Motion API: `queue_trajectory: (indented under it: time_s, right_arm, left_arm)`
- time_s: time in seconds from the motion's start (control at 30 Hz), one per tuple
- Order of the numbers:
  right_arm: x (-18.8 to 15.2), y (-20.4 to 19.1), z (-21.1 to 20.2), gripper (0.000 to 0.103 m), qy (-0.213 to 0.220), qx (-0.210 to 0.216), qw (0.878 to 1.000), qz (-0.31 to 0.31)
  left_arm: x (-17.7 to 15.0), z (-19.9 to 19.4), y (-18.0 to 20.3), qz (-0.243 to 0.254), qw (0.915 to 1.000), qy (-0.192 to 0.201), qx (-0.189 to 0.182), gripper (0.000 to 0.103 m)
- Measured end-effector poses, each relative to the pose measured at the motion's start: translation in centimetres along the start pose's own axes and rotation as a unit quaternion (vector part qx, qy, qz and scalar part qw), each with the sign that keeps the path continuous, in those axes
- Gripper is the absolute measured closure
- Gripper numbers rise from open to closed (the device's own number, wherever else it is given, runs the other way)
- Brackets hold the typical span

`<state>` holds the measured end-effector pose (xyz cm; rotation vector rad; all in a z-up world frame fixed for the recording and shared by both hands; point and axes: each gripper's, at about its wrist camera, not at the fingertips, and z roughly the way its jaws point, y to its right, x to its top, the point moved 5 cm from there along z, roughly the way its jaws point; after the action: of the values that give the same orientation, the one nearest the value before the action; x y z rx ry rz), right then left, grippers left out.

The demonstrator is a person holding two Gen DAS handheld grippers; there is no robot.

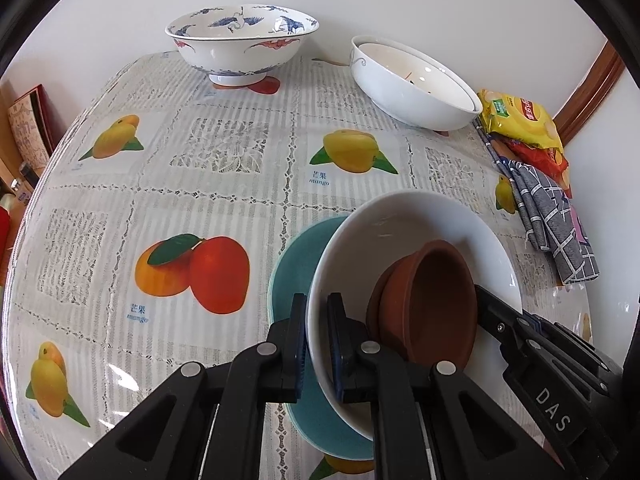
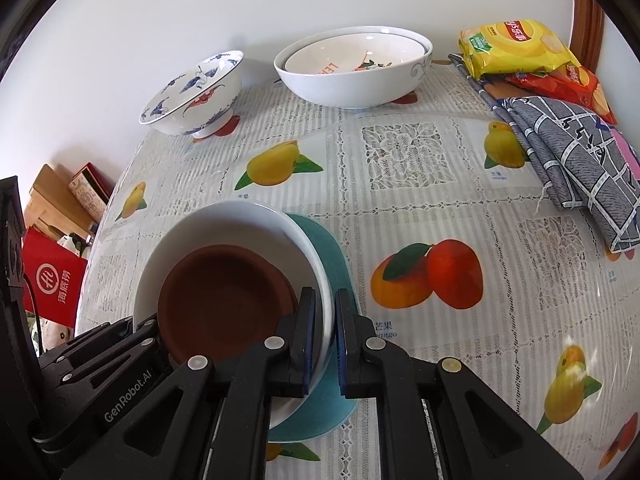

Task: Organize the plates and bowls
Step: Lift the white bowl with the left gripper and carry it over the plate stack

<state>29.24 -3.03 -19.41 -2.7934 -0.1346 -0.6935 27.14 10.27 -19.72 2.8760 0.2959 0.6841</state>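
Currently both grippers pinch the same white bowl [image 1: 400, 232] on opposite rim sides. Left gripper [image 1: 317, 344]: one finger outside the wall, one inside, closed on the rim. Right gripper [image 2: 325, 340]: same arrangement, closed on the rim of the white bowl [image 2: 240, 220] from the other side.

Inside the white bowl: two nested brown bowls [image 1: 428, 300], leaning against its wall in the left wrist view; in the right wrist view the brown bowls [image 2: 224, 300] sit low in the white bowl.

Under the white bowl: a teal plate [image 1: 292, 264], partly covered, its edge showing past the bowl rim. Right wrist view shows the teal plate [image 2: 332, 256] on the worktop [image 2: 420, 240]; cannot tell whether the bowl rests on it or is lifted off.

Worktop [image 1: 180, 184] carries a fruit-print cloth.

Right edge, mid distance: folded grey checked cloth [image 2: 576, 168], with yellow and red snack bags [image 2: 516, 48] just behind it.

Far side by the wall: large white bowl [image 2: 356, 80] with a smaller bowl [image 2: 352, 60] nested in it, and well apart to its left a blue-and-red patterned bowl [image 2: 196, 96] on a foot ring.
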Motion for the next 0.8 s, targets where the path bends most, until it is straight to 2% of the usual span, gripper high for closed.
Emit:
queue_trajectory:
  time_s: [0.6, 0.8]
  right_arm:
    - [0.1, 0.0, -0.1, 0.093, -0.002, 0.002, 1.0, -0.008]
    - [0.4, 0.1, -1.0, 0.092, 0.007, -0.006, 1.0, -0.019]
  left_arm:
    - [-0.2, 0.1, -0.1, -0.002, 0.9998, -0.012, -0.013, 0.091]
    - [-0.2, -0.3, -0.2, -0.005, 0.9999, -0.011, -0.011, 0.087]
